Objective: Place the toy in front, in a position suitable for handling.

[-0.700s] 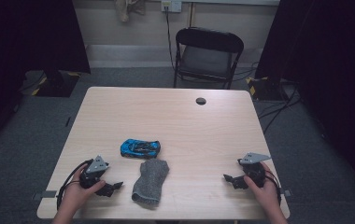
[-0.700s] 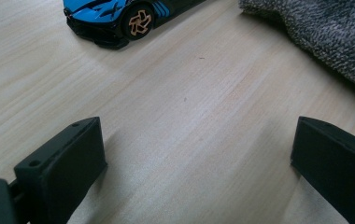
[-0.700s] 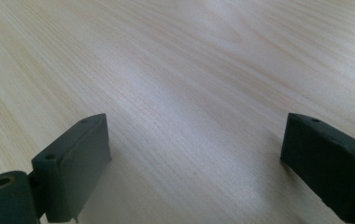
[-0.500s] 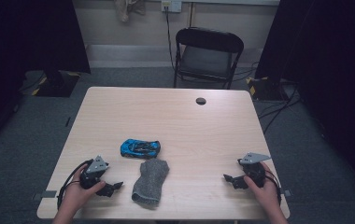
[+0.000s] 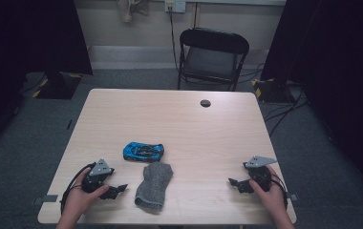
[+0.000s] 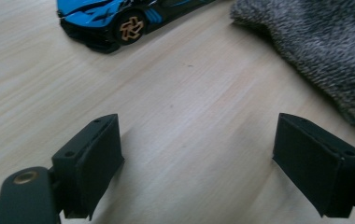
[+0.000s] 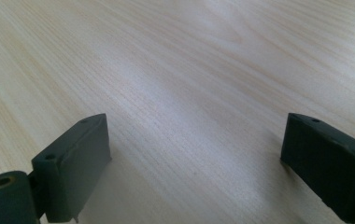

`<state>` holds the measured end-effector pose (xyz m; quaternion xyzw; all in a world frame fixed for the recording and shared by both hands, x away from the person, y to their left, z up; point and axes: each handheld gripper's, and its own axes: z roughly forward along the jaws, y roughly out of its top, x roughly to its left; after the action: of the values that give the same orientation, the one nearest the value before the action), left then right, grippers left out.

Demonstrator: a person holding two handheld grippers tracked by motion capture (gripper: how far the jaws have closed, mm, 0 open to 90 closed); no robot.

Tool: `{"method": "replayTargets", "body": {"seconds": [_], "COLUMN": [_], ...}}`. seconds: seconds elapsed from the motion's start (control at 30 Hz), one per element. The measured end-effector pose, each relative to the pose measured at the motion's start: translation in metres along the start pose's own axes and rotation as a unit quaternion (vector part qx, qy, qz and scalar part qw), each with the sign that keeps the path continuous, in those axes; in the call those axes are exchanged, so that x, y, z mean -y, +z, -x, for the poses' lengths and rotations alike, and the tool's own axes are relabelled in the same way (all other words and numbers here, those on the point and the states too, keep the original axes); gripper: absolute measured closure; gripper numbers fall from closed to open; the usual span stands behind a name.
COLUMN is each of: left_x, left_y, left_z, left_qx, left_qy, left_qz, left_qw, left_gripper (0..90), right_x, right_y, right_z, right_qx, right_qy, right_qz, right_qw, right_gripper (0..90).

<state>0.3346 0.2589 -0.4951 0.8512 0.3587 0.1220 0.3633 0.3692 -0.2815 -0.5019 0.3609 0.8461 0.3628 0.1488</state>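
Both claws rest wide open and empty on the tabletop (image 5: 194, 124), so nothing is grasped yet; the left claw (image 5: 115, 190) likely must reach the grey sock (image 5: 154, 186) just ahead to its right, beside the blue toy car (image 5: 143, 151), while the right claw (image 5: 234, 185) waits.

Nothing visibly moves between the earlier high views and this one. The black left gripper (image 5: 114, 191) at the lower left of the frame and the black right gripper (image 5: 235, 183) at the lower right show no shift. The blue toy car (image 5: 143, 151) and the grey knitted sock (image 5: 154, 185) at lower centre show no shift either.
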Motion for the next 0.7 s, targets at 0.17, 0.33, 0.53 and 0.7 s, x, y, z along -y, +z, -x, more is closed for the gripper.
{"method": "replayTargets", "body": {"seconds": [0.17, 0.33, 0.53, 0.7], "left_x": [-0.008, -0.020, -0.037, -0.047], "left_y": [0.000, -0.003, -0.006, -0.002], "left_z": [0.009, 0.020, 0.038, 0.056], "left_qx": [0.006, 0.012, 0.037, 0.065], "left_qy": [0.003, 0.008, 0.018, 0.025], "left_qz": [-0.003, 0.004, 0.017, 0.019], "left_qw": [1.0000, 0.9999, 0.9990, 0.9974], "left_gripper": [16.8, 16.7, 16.3, 16.1], "right_x": [0.000, 0.000, 0.000, 0.000], "right_y": [0.000, 0.000, 0.000, 0.000], "right_z": [0.000, 0.000, 0.000, 0.000], "right_qx": [0.000, 0.000, 0.000, 0.000], "right_qy": [0.000, 0.000, 0.000, 0.000], "right_qz": [0.000, 0.000, 0.000, 0.000], "right_qw": [1.0000, 1.0000, 1.0000, 1.0000], "right_gripper": [7.5, 7.5, 7.5, 7.5]}}
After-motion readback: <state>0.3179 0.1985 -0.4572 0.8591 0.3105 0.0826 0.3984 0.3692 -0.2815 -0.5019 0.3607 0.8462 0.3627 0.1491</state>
